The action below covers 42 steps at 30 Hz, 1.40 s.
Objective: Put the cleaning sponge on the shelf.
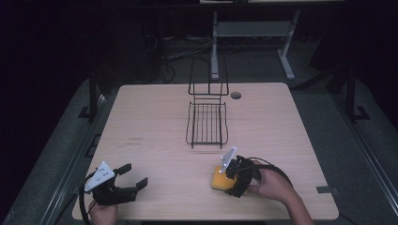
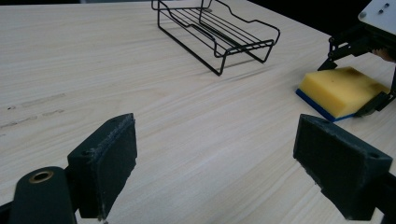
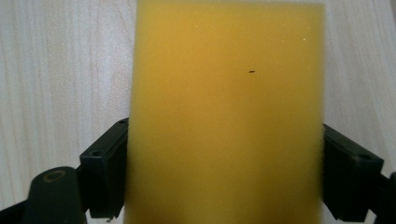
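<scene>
**Lighting and picture quality**

High view: counter (image 1: 155, 140) evenly lit from above, surroundings near black; faint shadow under wire rack (image 1: 207, 123). Left gripper view: sharp, soft shadows. Right gripper view: yellow sponge (image 3: 226, 112) blurred, too close for focus; wood grain crisp.

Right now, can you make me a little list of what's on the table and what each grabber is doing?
table: light wood, sits in a dark room
rack: black wire rack, middle of the table, nothing in it
sponge: yellow with a blue bottom layer, lying flat near the right front edge
right gripper: over the sponge, one finger on each side of it, touching or nearly so
left gripper: near the left front edge, fingers wide apart, holding nothing
</scene>
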Available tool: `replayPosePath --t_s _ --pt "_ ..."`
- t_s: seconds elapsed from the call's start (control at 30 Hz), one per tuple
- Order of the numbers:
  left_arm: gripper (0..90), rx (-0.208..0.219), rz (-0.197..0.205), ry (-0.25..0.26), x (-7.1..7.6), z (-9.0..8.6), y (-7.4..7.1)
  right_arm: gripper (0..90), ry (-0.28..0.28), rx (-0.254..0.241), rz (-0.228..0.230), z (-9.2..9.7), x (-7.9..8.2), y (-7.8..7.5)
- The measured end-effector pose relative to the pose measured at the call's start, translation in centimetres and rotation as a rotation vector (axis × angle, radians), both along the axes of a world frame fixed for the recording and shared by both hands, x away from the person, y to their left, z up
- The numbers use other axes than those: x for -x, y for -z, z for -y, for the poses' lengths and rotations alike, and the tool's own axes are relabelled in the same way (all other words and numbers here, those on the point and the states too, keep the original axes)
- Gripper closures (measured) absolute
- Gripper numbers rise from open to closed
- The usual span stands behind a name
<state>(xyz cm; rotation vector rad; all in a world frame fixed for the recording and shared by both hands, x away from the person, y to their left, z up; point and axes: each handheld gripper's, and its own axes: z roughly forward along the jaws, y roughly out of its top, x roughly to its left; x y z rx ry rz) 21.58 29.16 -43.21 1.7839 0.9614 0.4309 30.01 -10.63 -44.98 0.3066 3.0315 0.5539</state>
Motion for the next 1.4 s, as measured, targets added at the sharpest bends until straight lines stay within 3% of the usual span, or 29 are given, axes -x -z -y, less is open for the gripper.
replayPosePath --t_s 0.53,1.17,1.4 --pt "12.8 0.004 0.0 -0.002 0.0 0.0 0.0 21.4 -0.017 0.003 0.003 0.0 0.1 -0.9" --pt "12.8 0.003 0.001 0.002 0.0 0.0 0.0 21.4 -0.047 -0.013 -0.001 -0.9 -1.1 -2.7" --pt "12.8 0.003 0.002 -0.002 0.0 0.0 0.0 21.4 -0.048 -0.026 -0.023 -1.1 -1.9 -3.0"
